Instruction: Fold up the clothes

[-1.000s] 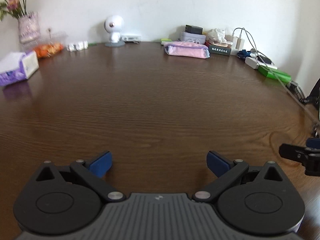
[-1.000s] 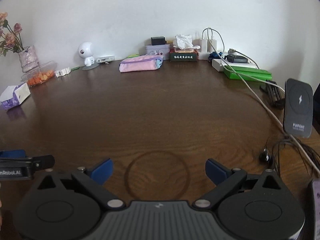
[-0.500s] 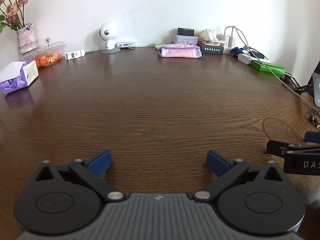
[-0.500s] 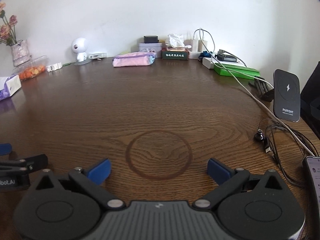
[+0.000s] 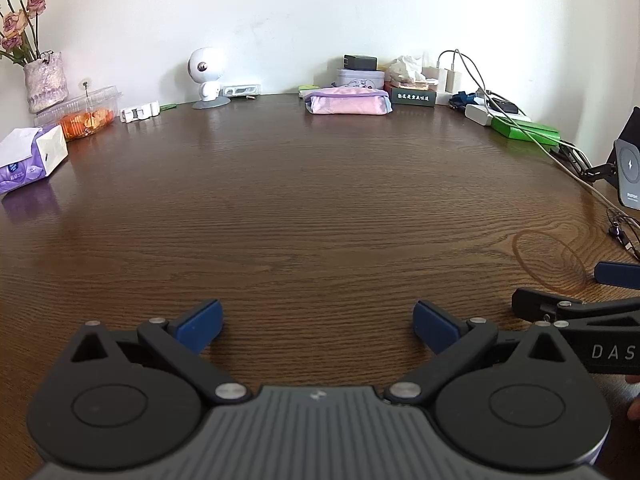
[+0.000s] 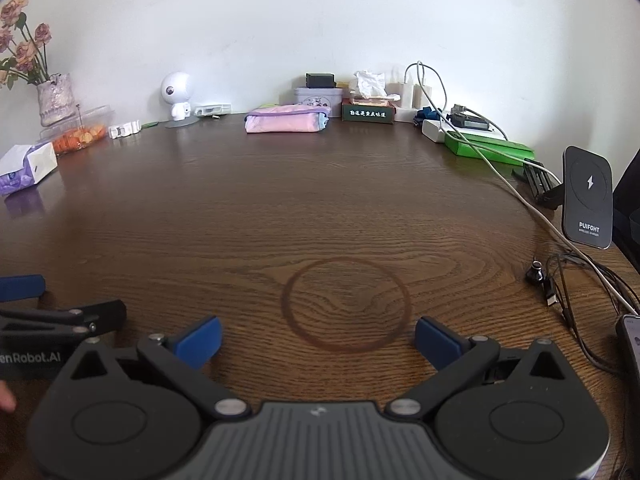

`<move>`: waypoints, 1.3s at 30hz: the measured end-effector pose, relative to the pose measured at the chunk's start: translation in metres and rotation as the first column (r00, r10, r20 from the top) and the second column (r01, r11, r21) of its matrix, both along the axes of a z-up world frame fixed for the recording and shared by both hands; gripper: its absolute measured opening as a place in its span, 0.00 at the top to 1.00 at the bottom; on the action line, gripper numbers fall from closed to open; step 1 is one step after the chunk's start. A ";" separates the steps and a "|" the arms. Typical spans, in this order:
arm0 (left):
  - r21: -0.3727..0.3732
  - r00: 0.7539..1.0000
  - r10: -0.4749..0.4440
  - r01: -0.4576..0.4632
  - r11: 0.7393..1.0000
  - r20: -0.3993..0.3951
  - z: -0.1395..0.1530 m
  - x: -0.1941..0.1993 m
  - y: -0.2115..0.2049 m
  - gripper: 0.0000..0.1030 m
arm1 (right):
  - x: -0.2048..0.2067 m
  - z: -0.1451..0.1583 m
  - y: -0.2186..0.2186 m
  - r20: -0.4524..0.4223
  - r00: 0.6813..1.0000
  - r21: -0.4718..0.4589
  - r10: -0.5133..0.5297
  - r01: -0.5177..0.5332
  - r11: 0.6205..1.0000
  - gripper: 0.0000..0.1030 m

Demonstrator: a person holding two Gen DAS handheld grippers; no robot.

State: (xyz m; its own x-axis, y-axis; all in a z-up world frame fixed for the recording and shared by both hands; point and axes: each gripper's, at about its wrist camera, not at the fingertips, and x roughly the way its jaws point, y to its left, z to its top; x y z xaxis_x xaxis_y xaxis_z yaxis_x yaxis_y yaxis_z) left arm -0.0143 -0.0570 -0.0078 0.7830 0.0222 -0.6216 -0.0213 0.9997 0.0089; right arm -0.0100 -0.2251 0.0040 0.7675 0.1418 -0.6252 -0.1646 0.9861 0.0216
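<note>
Bare dark wooden tabletop [image 5: 304,208] spreads before me to a white wall. My left gripper [image 5: 316,326] and right gripper [image 6: 318,338] hover side by side, fingers wide, empty. Folded pink clothes [image 5: 347,103] lie far back among clutter.

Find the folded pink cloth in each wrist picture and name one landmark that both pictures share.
Left wrist view: the folded pink cloth lies at the table's far edge, just right of centre, near the wall.
Right wrist view: the same cloth lies at the far edge, slightly left of centre.
Shared landmark: the dark green box with white lettering sits just right of the cloth in both.
</note>
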 end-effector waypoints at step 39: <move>-0.004 0.999 0.049 -0.049 0.999 0.002 0.000 -0.002 0.000 0.00 | 0.003 0.001 0.001 -0.005 0.999 0.003 -0.032 0.032 0.999 0.00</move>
State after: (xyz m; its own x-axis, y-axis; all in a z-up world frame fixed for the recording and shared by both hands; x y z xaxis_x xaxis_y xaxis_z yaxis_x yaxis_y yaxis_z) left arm -0.0166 -0.0565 -0.0075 0.7822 0.0579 -0.6203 -0.0700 0.9975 0.0048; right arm -0.0073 -0.2245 0.0054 0.7685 0.1191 -0.6287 -0.1327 0.9908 0.0255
